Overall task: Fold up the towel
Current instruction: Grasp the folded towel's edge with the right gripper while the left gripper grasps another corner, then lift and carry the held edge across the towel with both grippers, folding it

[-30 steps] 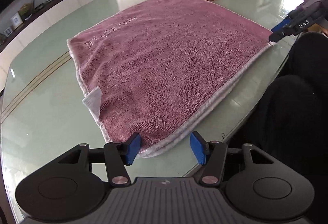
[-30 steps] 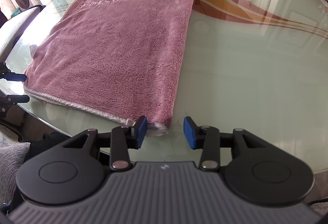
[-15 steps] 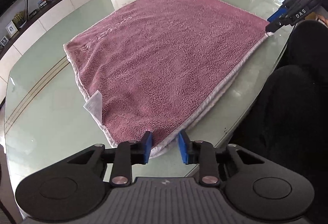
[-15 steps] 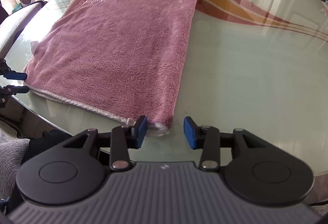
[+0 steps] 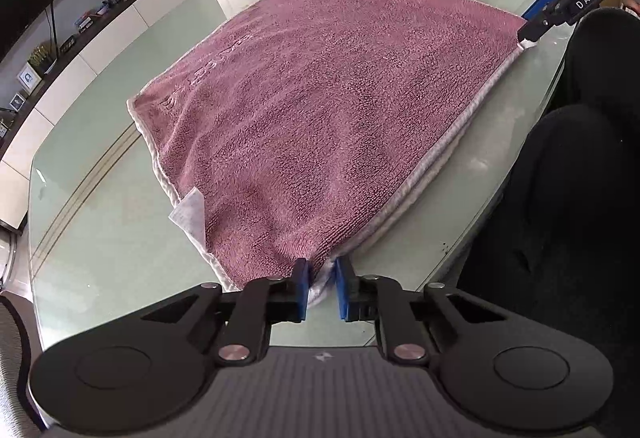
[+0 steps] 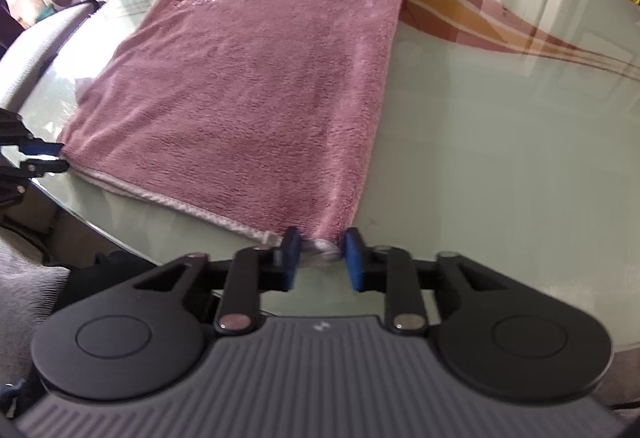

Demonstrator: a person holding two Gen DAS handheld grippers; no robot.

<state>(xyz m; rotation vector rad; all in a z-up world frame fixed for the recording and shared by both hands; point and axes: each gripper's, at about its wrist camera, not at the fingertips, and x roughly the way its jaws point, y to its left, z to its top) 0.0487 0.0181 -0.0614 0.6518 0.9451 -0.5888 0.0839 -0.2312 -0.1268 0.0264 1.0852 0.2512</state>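
A pink towel (image 5: pixel 332 109), folded double with a pale hem, lies flat on the glass table (image 5: pixel 100 238). Its near edge runs along the table's rim. My left gripper (image 5: pixel 322 292) is shut on the towel's near left corner, and the cloth bunches between the blue pads. My right gripper (image 6: pixel 322 260) has its pads pressed against both sides of the near right corner, at the folded edge of the towel (image 6: pixel 256 89). Each gripper shows in the other's view: the right gripper (image 5: pixel 534 23) at the far corner, the left gripper (image 6: pixel 46 157) at the left edge.
A white care label (image 5: pixel 190 213) sticks out from the towel's left side. A person's dark-clothed legs (image 5: pixel 580 197) are by the table's rim. A low cabinet (image 5: pixel 80 33) with small items lines the far wall. A grey chair (image 6: pixel 44 41) stands at the table's left.
Both grippers have closed from wide open onto the towel's two near corners, the left first, then the right. The towel itself has stayed flat.
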